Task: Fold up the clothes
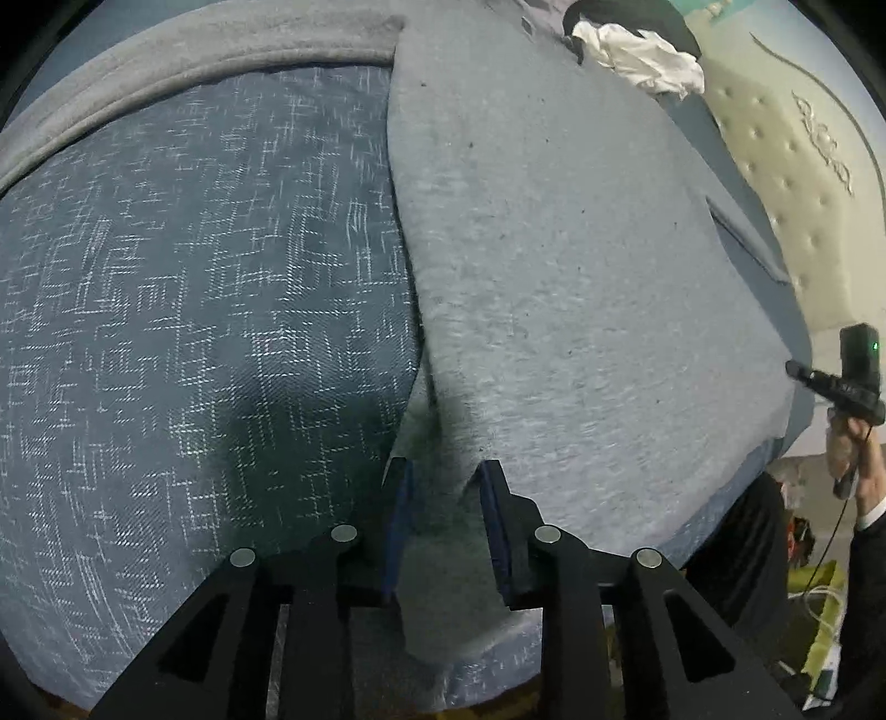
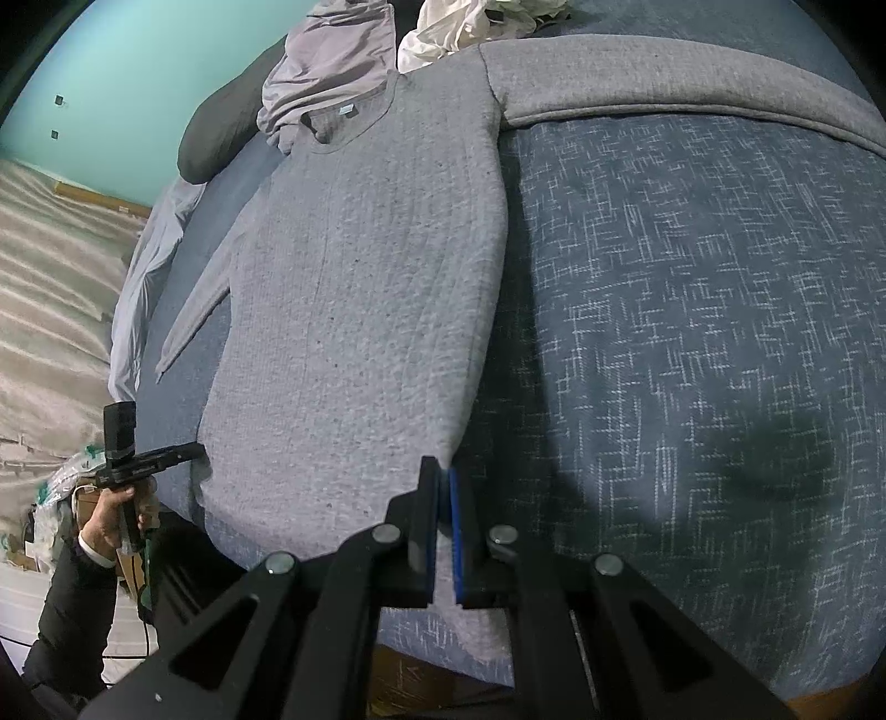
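While the right gripper is clamped on the grey sweater hem corner to keep it stretched, the left gripper stands partly open around the hem, gripping nothing.

The sweater was matt grey knit, faintly ribbed and pilled. The bedcover was coarse blue weave with white flecks. At two o'clock, the headboard looked tufted and padded.

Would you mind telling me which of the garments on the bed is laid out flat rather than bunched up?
The grey sweater lies spread flat, neckline away from the cameras. The white garment and the lilac garment beyond it are crumpled heaps.
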The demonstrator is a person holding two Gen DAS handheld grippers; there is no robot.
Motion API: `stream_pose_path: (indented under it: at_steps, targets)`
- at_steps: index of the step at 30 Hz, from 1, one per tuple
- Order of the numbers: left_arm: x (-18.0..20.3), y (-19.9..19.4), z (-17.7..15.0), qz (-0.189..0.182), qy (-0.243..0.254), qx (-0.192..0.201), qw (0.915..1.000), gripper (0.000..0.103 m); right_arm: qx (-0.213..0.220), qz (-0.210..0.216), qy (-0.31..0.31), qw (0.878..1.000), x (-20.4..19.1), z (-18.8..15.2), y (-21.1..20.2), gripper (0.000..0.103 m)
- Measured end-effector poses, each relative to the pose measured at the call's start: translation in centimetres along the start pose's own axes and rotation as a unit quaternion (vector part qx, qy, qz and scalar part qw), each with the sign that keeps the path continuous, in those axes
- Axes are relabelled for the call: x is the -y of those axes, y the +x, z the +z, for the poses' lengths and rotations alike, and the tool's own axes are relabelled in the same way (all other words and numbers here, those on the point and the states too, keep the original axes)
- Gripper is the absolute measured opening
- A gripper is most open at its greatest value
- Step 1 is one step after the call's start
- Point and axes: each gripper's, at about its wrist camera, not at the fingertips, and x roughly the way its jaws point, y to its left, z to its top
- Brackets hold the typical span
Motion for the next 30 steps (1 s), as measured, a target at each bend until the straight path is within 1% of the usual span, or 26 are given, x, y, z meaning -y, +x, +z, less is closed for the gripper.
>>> stream_pose_path:
  at_steps: [1, 2, 3, 6, 9, 11, 13, 16, 17, 18, 20, 23, 25, 26, 28, 29, 30]
  targets:
    - [0.1, 0.0, 0.0, 0.001, 0.006, 0.000, 1.0000, 0.012, 0.000, 0.000, 0.000, 1.000, 0.0, 0.0, 0.0, 0.003]
    - [0.3, -0.1, -0.1, 0.001, 0.013, 0.000, 0.9999, 0.006, 0.000, -0.001, 0.001, 1.000, 0.0, 0.0, 0.0, 0.003]
    - [1.9, 0.7, 0.0, -0.001, 0.015, 0.002, 0.9999, 0.004, 0.000, -0.001, 0.001, 1.000, -0.1, -0.1, 0.0, 0.003]
    - [2.4, -0.4, 0.1, -0.014, 0.017, 0.016, 0.9996, 0.003, 0.001, 0.000, 0.001, 1.000, -0.2, -0.2, -0.1, 0.003]
    - [2.5, -3.0, 0.1, -0.031, 0.017, 0.037, 0.9987, 0.003, 0.003, 0.004, 0.000, 1.000, -0.4, -0.1, -0.4, 0.003]
    - [2.8, -4.9, 0.1, -0.035, 0.022, 0.050, 0.9979, 0.003, 0.007, 0.009, -0.003, 1.000, -0.6, 0.1, -1.0, 0.003]
    - [1.3, -7.2, -0.5, -0.043, 0.019, 0.060, 0.9970, 0.003, 0.013, 0.016, -0.006, 1.000, -0.9, 0.2, -1.7, 0.003]
    - [0.5, -8.6, -0.2, -0.042, 0.003, 0.066, 0.9970, 0.003, 0.025, 0.013, -0.006, 1.000, -0.9, 0.6, -2.6, 0.003]
    - [-1.3, -9.3, 0.1, -0.039, -0.004, 0.059, 0.9975, 0.003, 0.027, 0.011, -0.004, 1.000, -0.8, 0.8, -2.7, 0.003]
    - [-1.5, -9.3, 0.3, -0.036, -0.007, 0.050, 0.9981, 0.003, 0.023, 0.007, -0.001, 1.000, -0.6, 0.8, -2.3, 0.003]
    - [-1.2, -6.9, 0.3, -0.020, -0.006, 0.029, 0.9994, 0.003, 0.015, 0.001, 0.006, 1.000, -0.2, 0.9, -1.6, 0.003]
    - [-1.5, -4.6, 0.3, -0.014, -0.012, 0.009, 0.9998, 0.003, 0.000, 0.013, 0.011, 1.000, -0.3, 0.6, -0.2, 0.004]
    - [-1.9, -3.7, 0.7, -0.014, -0.017, 0.002, 0.9997, 0.003, -0.015, 0.002, 0.015, 1.000, -0.4, 0.3, 0.6, 0.004]
    - [-2.1, -3.6, 0.7, -0.016, -0.021, 0.001, 0.9996, 0.003, -0.020, -0.004, 0.017, 1.000, -0.3, 0.3, 0.8, 0.006]
    - [-2.5, -3.8, 0.7, -0.024, -0.026, 0.000, 0.9994, 0.005, -0.030, -0.002, 0.027, 0.999, 0.0, 0.2, 1.1, 0.017]
    - [-2.7, -3.9, 0.7, -0.029, -0.028, 0.000, 0.9992, 0.005, -0.035, 0.001, 0.032, 0.999, 0.2, 0.1, 1.2, 0.030]
    - [-2.8, -4.1, 0.6, -0.028, -0.028, 0.002, 0.9992, 0.008, -0.037, 0.007, 0.037, 0.999, 0.2, 0.1, 1.1, 0.033]
